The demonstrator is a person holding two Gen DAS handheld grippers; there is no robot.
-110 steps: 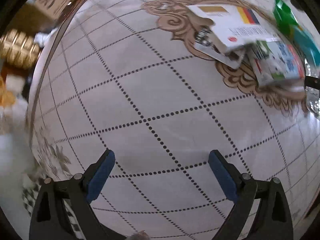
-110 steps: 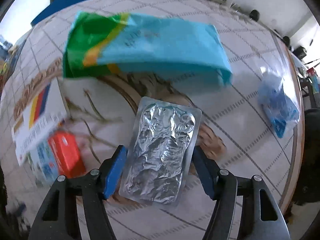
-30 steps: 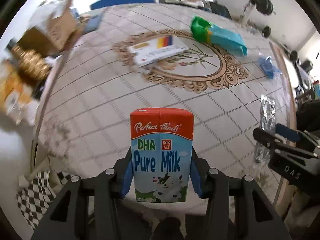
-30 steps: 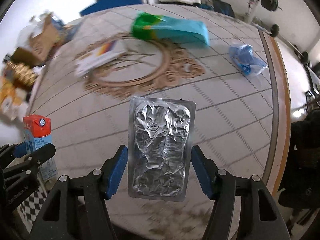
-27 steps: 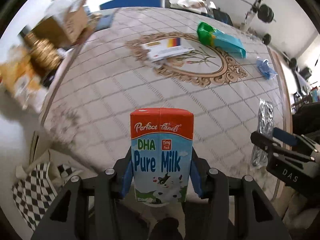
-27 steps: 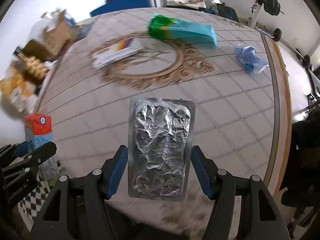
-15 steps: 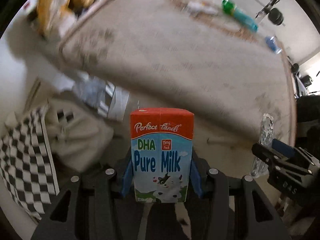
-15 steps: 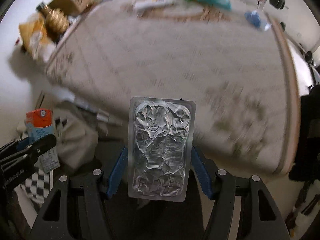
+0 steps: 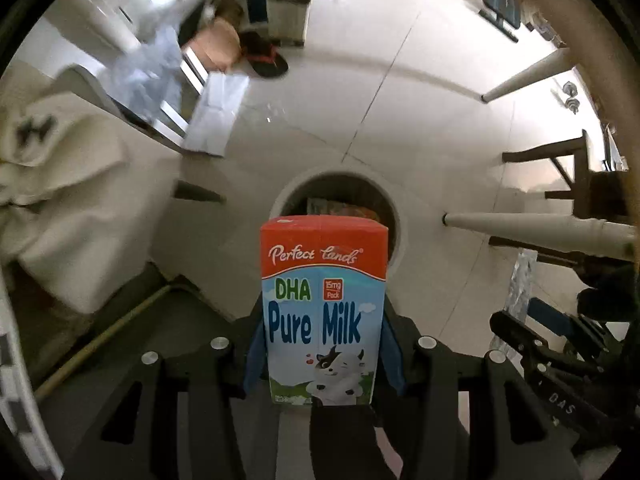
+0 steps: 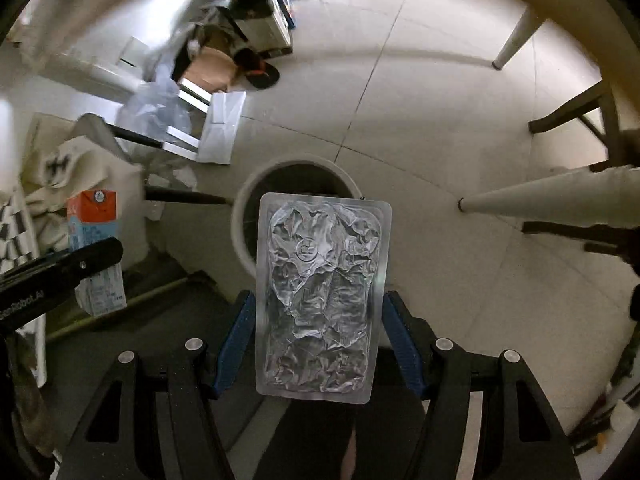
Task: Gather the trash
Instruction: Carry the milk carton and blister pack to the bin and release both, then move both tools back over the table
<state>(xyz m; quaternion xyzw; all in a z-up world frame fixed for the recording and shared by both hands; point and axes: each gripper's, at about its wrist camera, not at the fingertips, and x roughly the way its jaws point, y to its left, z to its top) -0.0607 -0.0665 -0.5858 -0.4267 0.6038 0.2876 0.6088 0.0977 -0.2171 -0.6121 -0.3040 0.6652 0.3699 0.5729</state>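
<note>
Between the blue pads of the left gripper (image 9: 323,344) stands a milk carton (image 9: 323,312), upright, its red top pointing away from the fingers and its printed face toward the camera. Both pads press flat on the carton's sides, so the jaws are closed on it as far as the carton allows. Just beyond the carton's top, straight ahead of the fingertips, is the round mouth of a white bin (image 9: 400,236) standing on the tiled floor (image 9: 400,120); some coloured packaging shows inside it.

Off to that gripper's right side hangs the right gripper (image 10: 320,340), clamped on a foil blister pack (image 10: 322,292). The pack sits flat-on between the blue pads, both long edges touching them, with the jaws set fairly wide to take its width. Its far end sticks out well past the fingertips and covers part of the same bin (image 10: 240,224), whose rim shows to the left of and above the pack. From this side the carton appears at the far left, gripped in a black finger of the other tool.

Beyond the bin lie a white paper bag (image 10: 220,128), crumpled plastic and a dark sandal (image 10: 262,74). Pale table legs (image 10: 560,192) stand to the right of both grippers.
</note>
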